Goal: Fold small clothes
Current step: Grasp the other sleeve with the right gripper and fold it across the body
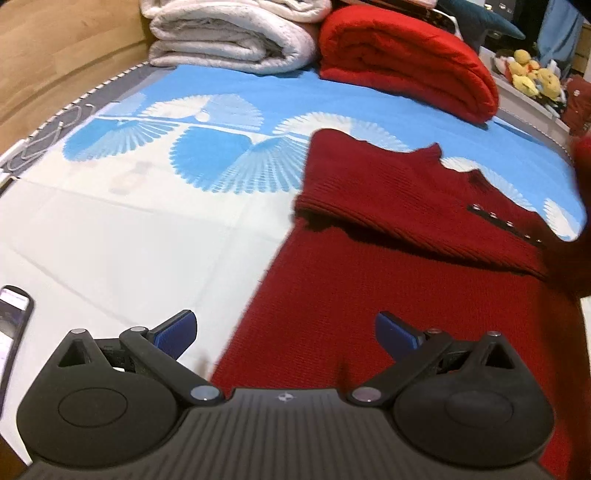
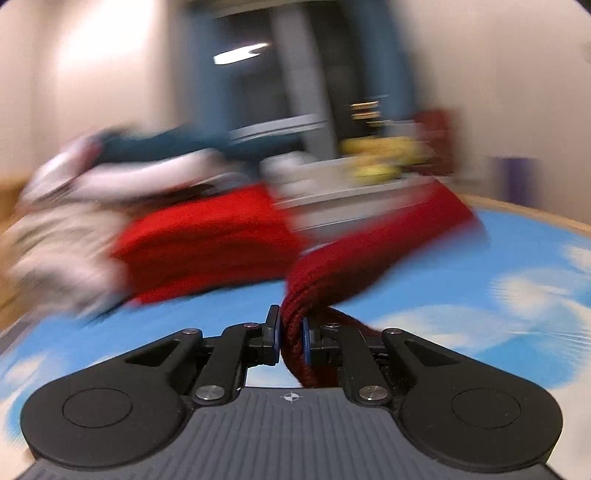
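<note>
The dark red knitted sweater (image 1: 388, 280) lies flat on the blue and white bed sheet (image 1: 147, 221), one ribbed sleeve folded over. The left gripper (image 1: 286, 334) hangs above its edge, jaws wide apart. The right gripper (image 2: 290, 338) pinches a bunched sleeve. At twelve o'clock sit a fluffy white blanket (image 1: 229, 33) and a bright red one (image 1: 406, 59).

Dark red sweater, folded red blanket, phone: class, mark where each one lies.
Dark red sweater (image 1: 388, 295): left wrist view, on its flat knitted body.
Folded red blanket (image 1: 402, 55): left wrist view, on its top fold.
Phone (image 1: 13, 317): left wrist view, on its lit screen.
</note>
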Tool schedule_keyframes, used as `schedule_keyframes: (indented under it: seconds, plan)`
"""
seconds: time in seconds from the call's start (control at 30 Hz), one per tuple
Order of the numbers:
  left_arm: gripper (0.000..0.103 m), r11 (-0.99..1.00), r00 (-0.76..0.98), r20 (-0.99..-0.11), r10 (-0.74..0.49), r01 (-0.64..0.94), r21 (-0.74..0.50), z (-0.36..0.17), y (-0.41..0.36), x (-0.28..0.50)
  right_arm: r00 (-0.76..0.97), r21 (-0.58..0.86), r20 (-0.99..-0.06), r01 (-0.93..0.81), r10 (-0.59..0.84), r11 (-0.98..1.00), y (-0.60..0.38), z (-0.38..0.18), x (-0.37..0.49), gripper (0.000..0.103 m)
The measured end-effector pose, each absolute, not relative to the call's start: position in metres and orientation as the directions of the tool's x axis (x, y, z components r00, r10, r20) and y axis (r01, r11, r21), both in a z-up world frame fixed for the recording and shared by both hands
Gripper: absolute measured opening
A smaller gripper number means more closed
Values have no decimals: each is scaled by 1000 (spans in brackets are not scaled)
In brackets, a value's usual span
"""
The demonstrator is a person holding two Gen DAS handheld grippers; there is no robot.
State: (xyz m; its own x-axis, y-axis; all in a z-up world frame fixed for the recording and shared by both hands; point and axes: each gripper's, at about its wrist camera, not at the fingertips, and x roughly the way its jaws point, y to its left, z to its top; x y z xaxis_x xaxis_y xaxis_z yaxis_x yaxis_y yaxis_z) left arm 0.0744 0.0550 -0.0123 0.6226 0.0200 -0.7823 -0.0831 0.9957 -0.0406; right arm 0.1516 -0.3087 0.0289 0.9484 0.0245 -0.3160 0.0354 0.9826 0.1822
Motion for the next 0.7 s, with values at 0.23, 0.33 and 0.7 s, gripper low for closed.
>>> schedule_keyframes:
  seconds: [0.23, 0.33, 0.7]
  plan:
    - [103, 986, 610, -792, 37, -150, -69, -10, 85, 79, 742, 176, -589, -268, 319, 947, -194, -31, 157, 75]
    - [103, 986, 613, -790, 26, -147, -81, -7, 90, 76, 741, 200, -607, -208, 287, 958, -223, -23, 139, 75]
    - [103, 991, 602, -798, 21, -117, -62, -12, 81, 78, 772, 345, -635, 299, -13, 890, -327, -9, -20, 82]
